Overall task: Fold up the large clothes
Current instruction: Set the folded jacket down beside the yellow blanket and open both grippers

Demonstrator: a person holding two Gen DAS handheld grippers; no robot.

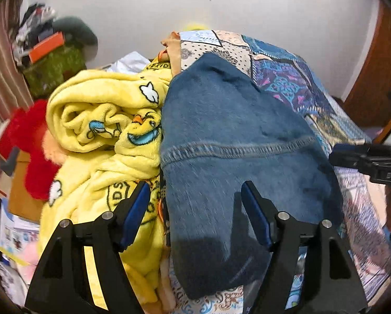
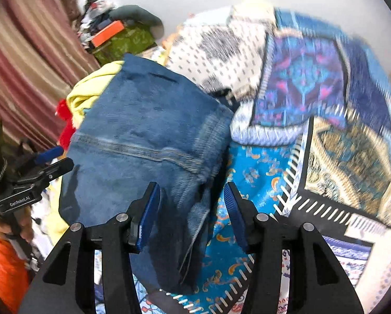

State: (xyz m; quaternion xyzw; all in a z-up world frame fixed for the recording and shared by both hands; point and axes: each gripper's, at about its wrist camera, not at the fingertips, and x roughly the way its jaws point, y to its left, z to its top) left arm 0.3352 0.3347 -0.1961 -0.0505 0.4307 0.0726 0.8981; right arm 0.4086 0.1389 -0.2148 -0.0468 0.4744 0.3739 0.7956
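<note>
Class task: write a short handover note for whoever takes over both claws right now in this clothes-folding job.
Left claw: open, nothing between its pads, above the near part of the folded jeans.
Right claw: open, empty, over the jeans' right edge.
The jeans lie folded in a compact bundle on the patterned bedspread, against the yellow blanket on their left.
Done: the jeans look folded and released.
Left: probably check the fold or move them aside; the yellow blanket is still crumpled.
</note>
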